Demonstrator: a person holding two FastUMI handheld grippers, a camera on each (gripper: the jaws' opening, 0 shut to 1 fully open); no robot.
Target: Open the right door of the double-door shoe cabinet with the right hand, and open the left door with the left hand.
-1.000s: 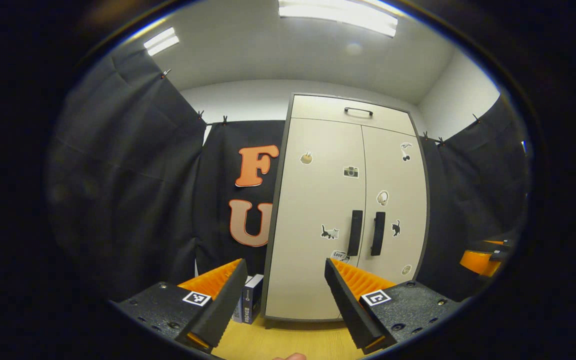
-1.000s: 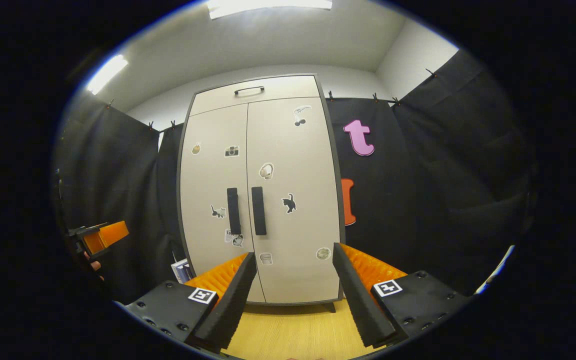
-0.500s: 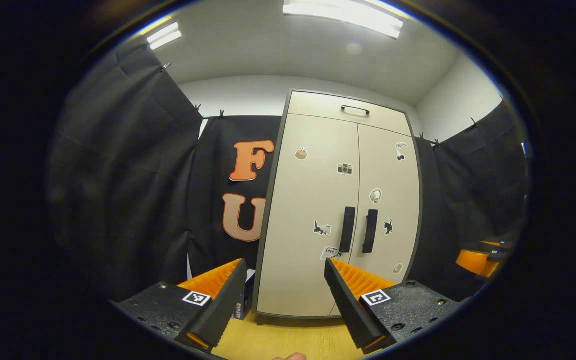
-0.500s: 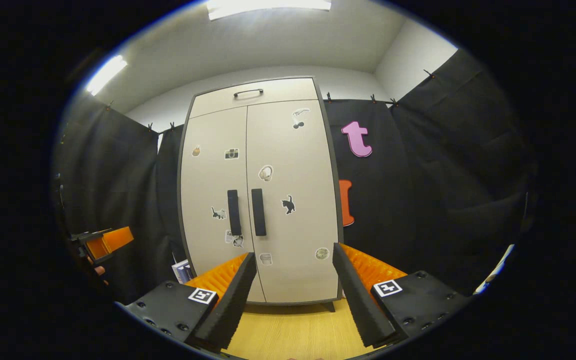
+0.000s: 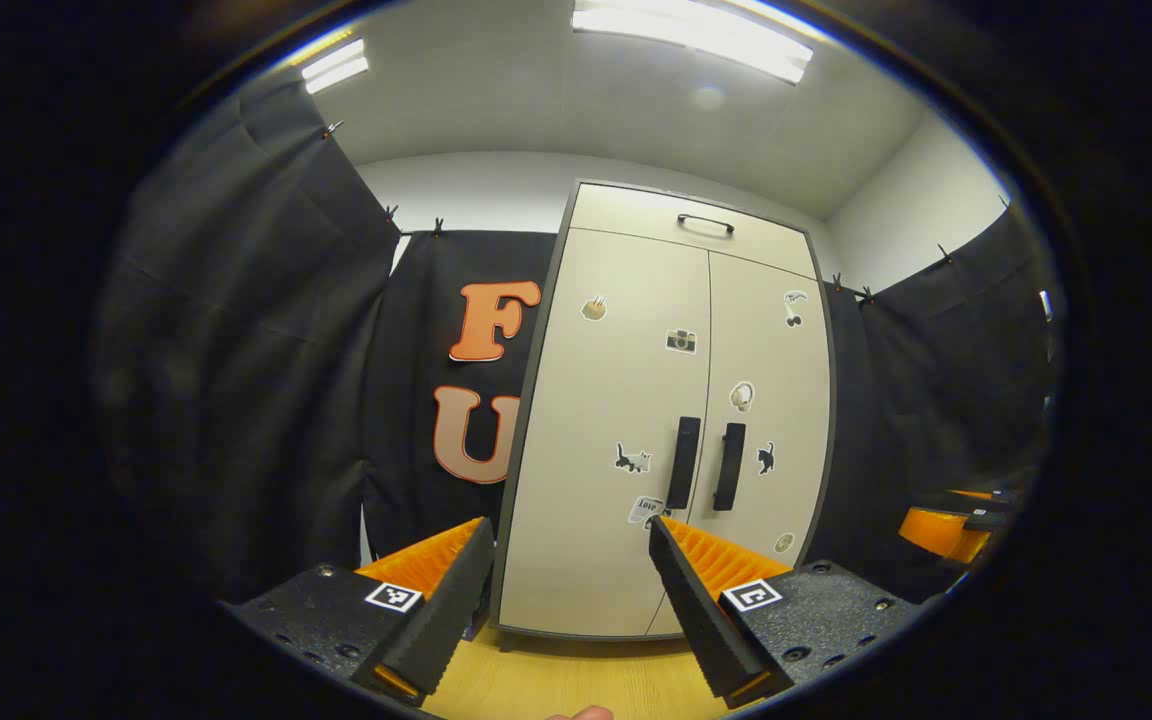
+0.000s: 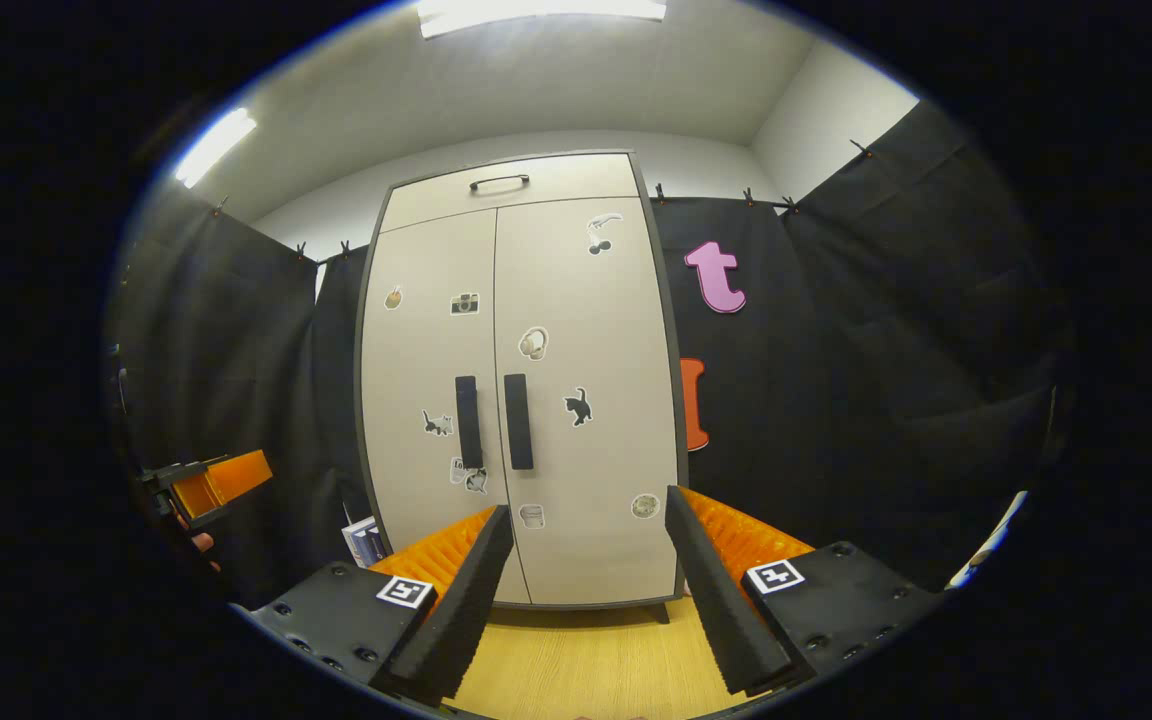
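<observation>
Shoe cabinet point(image 5: 626, 400): stands upright on the wooden floor point(image 6: 596, 665) at the far side of the booth, black cloth wall on both sides; seen right of centre in the left gripper view and at centre point(image 6: 521, 380) in the right gripper view.
Left door point(image 5: 601, 440): closed, flush with its neighbour; small stickers on its face.
Right door point(image 6: 586, 400): closed; stickers here too.
Door handles: two dark vertical bars side by side at the middle seam, the left door handle point(image 5: 682, 463) and the right door handle point(image 6: 518, 421), neither touched by anything.
Top panel point(image 6: 511, 189): above both doors, with a small dark horizontal handle.
Left hand-held gripper point(image 5: 569, 535): fingers spread wide with nothing between them, held well short of the cabinet, aimed at its lower left part.
Right hand-held gripper point(image 6: 584, 520): fingers spread wide, holding nothing, well short of the cabinet, aimed at the lower part of the right door.
Box point(image 6: 364, 541): small, on the floor just beside the cabinet's lower left corner.
</observation>
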